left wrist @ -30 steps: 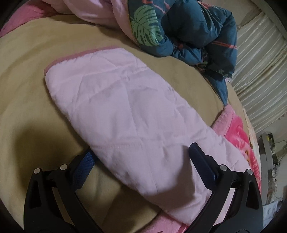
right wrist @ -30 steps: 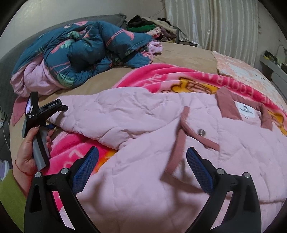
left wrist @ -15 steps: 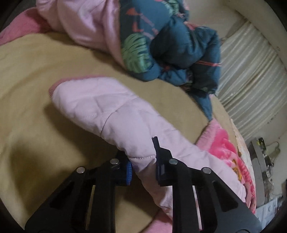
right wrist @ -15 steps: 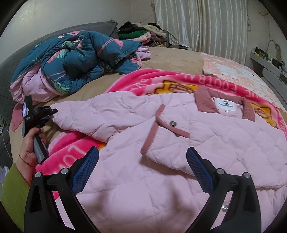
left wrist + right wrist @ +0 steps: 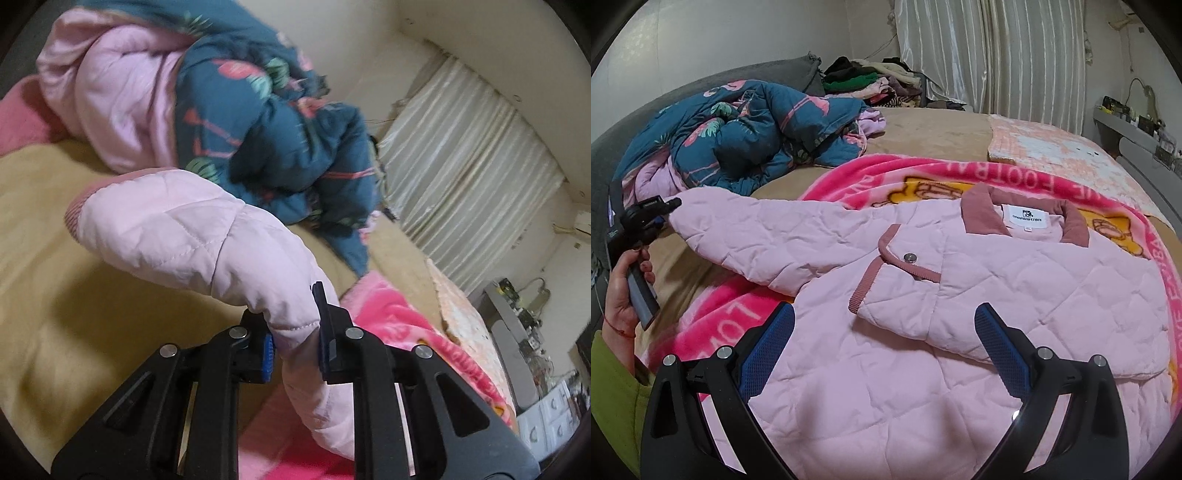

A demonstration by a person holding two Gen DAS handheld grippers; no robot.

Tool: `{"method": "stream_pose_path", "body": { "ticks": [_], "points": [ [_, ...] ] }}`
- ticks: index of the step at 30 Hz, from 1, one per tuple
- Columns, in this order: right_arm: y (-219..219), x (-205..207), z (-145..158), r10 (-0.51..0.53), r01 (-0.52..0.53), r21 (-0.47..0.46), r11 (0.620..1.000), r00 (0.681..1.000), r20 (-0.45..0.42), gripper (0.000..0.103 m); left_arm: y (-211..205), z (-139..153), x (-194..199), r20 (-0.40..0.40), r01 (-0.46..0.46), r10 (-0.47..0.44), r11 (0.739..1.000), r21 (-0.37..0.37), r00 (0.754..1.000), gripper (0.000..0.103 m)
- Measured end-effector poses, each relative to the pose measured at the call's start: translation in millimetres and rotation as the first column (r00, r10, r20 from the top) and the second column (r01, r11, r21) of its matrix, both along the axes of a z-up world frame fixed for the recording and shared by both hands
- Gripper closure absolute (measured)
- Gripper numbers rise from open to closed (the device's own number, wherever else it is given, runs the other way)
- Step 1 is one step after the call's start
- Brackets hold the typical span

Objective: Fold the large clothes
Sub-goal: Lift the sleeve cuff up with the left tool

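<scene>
Left wrist view: a bed (image 5: 55, 295) covered in tan fabric is seen, with one crumpled teal comforter (image 5: 295, 155) (pink-lined, flamingo-printed) heaped at its far side and pale pleated curtains (image 5: 461, 177) hung along the wall beyond. One bright pink blanket (image 5: 413, 325) is spread to the right. The left gripper (image 5: 295, 343) is clamped on the sleeve (image 5: 192, 236) of the pink quilted jacket, the sleeve being held up off the bed and draped over the jaws.

Right wrist view: the jacket (image 5: 960, 295) is laid flat, front up, on the pink blanket (image 5: 849, 184), its one collar (image 5: 1023, 214) toward the curtains (image 5: 997, 48). One snap button (image 5: 909, 257) is visible on the front flap. A pile of clothes (image 5: 875, 81) is stacked at the bed's far edge, beside the comforter (image 5: 746, 136). The right gripper (image 5: 886, 347) is held above the jacket's lower front, jaws wide apart, nothing between them. One hand (image 5: 624, 291), in a green sleeve (image 5: 609, 387), is seen gripping the left tool's handle.
</scene>
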State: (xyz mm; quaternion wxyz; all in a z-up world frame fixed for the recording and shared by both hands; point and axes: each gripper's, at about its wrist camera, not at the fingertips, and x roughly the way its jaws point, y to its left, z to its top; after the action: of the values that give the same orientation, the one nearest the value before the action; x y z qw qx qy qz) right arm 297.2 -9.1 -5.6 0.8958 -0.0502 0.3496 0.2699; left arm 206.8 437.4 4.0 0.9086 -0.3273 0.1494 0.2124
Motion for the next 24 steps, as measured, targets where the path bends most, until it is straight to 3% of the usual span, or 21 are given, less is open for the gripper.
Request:
{"method": "stream_pose_path", "body": {
  "ticks": [8, 24],
  "points": [
    [-11.6, -5.5, 1.8, -0.006, 0.006, 0.012, 1.000, 1.000, 0.009, 0.006, -48.2, 37.4, -10.4, 0.085, 0.085, -0.092, 0.993, 0.078, 0.992, 0.093],
    [-51.2, -12.1, 3.3, -0.032, 0.032, 0.083, 0.996, 0.999, -0.001, 0.006, -130.6, 71.4, -12.9, 0.064, 0.191, -0.206, 0.965, 0.181, 0.976, 0.094]
  ]
}}
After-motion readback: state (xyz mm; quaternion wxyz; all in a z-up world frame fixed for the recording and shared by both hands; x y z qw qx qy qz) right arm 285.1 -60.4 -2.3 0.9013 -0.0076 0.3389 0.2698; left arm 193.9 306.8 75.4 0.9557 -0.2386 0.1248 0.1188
